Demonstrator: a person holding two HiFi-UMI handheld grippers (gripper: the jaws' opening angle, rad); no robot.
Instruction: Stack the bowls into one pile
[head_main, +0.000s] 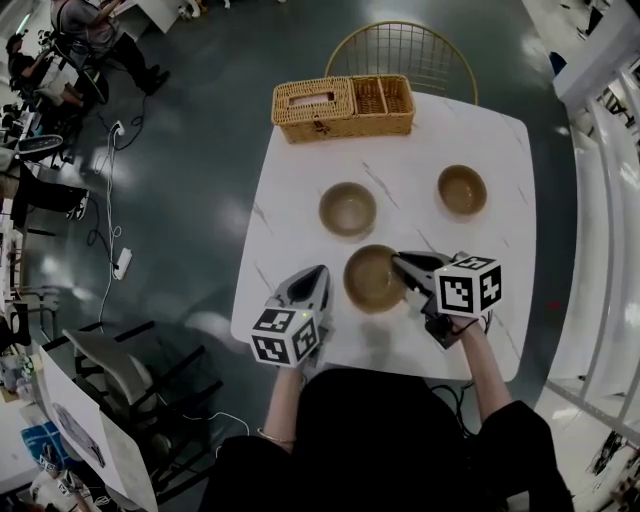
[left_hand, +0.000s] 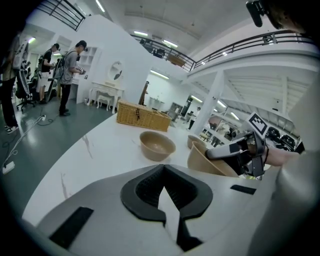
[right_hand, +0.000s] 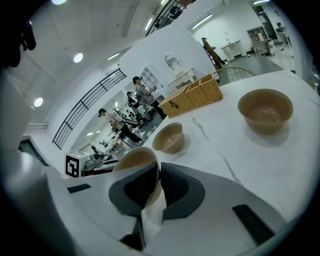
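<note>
Head view, worktop stock: white marbled worktop (head_main: 300, 190), three tan bowls, none yet nested.

- Near bowl (head_main: 370, 280): closest to the person, between the two grippers. Right gripper (head_main: 403, 268) has it by the right-hand rim. In the right gripper view the jaws are nearly together, with the thin bowl wall pinched between the pads. From the left gripper view it appears tipped off level; whether its base has left the worktop cannot be told.
- Middle bowl (head_main: 348, 209): upright, free, just beyond the near bowl and slightly to its left.
- Far bowl (head_main: 462, 189): upright, free, further back on the right, well apart from the other two.
- Left gripper (head_main: 312, 280): beside the near bowl on its left, not touching it; jaws closed on each other, nothing held.
- Wicker basket (head_main: 343, 107): far edge of the worktop, uninvolved.

Governing relation: the middle bowl lies ahead of the right jaws and a little leftward, and is nearer than the far bowl. It is judged the likelier seat for the held bowl, which must be level and centred over it.
</note>
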